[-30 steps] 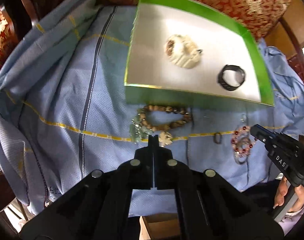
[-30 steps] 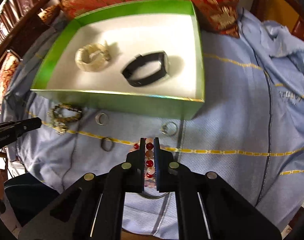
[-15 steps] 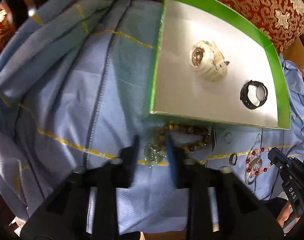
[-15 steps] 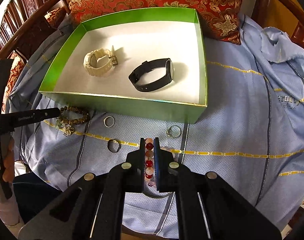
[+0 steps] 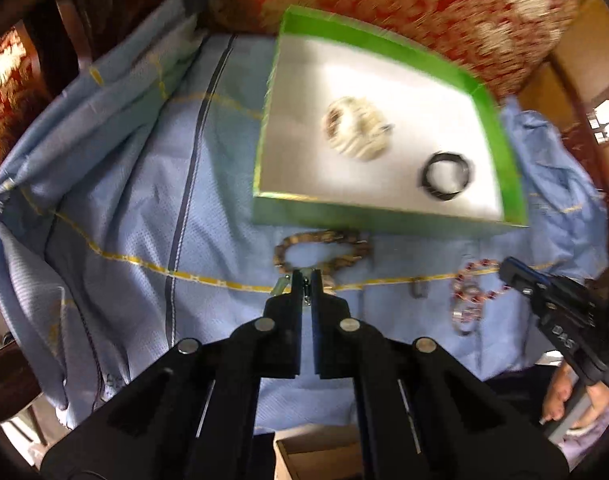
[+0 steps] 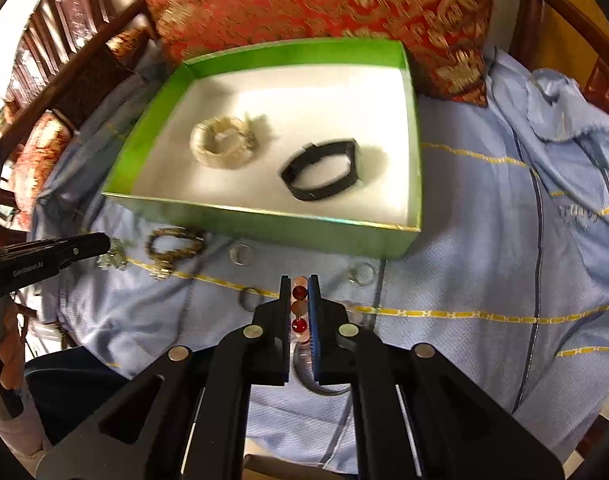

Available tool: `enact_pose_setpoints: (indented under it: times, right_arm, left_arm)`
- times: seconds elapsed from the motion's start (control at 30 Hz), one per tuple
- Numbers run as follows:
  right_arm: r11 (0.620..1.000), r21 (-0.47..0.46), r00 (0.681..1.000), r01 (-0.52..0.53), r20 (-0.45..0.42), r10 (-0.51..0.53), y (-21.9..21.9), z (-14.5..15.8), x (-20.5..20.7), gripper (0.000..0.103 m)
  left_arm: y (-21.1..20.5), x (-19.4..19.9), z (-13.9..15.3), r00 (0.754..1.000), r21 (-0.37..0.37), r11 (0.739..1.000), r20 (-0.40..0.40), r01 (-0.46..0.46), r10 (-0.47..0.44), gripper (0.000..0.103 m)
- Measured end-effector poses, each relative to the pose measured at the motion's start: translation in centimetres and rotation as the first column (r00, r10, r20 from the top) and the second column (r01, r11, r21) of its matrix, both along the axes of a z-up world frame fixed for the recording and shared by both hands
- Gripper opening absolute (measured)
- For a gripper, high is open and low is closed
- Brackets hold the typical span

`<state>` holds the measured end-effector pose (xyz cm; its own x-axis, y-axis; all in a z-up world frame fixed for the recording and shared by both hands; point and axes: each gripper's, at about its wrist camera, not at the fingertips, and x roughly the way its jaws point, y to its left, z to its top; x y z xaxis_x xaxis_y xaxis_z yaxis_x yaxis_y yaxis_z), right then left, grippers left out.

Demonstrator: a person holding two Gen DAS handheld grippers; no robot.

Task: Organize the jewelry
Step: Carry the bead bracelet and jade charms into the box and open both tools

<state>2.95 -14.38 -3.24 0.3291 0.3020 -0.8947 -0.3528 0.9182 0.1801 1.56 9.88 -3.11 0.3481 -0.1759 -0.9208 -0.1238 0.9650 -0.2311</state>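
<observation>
A green box (image 5: 384, 218) (image 6: 264, 226) with a white floor holds a cream watch (image 5: 356, 130) (image 6: 224, 148) and a black watch (image 5: 446, 176) (image 6: 324, 170). My left gripper (image 5: 305, 276) is shut on the pale green charm (image 5: 279, 285) end of a brown bead bracelet (image 5: 324, 240) (image 6: 172, 246) that lies in front of the box. My right gripper (image 6: 299, 284) is shut on a red and pink bead bracelet (image 6: 299, 300) (image 5: 470, 292), just above the blue cloth (image 6: 484, 272).
Three small rings (image 6: 242, 256) (image 6: 362, 274) (image 6: 250, 298) lie on the cloth in front of the box. A red and gold cushion (image 6: 324, 0) stands behind the box. Dark wooden chair arms (image 6: 84, 60) flank the seat.
My left gripper opened, came down over the charm and brown bracelet, then shut on it. My right gripper has lifted slightly, still shut on the red bead bracelet.
</observation>
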Motion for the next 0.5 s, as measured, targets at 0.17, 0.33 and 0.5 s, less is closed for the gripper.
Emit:
enact_pose_setpoints:
  times: [0.17,0.33,0.5]
  right_arm:
    - [0.998,0.065,0.996,-0.021,0.092,0.015,0.6,4.1,-0.3,0.008]
    - [0.999,0.053,0.983,-0.006,0.184,-0.004,1.8,7.4,1.8,0.008]
    - [0.999,0.040,0.983,0.023,0.180,-0.029,3.5,5.7,7.1,0.008]
  left_arm:
    - [-0.6,0.1,4.4,0.994,-0.003,1.000,0.112,0.010,-0.010,0.004]
    - [-0.7,3.2,5.6,0.991,-0.006,0.999,0.132,-0.035,0.035,0.004]
    - [-1.3,7.1,3.2,0.996,0.041,0.999,0.080,-0.033,0.030,0.004]
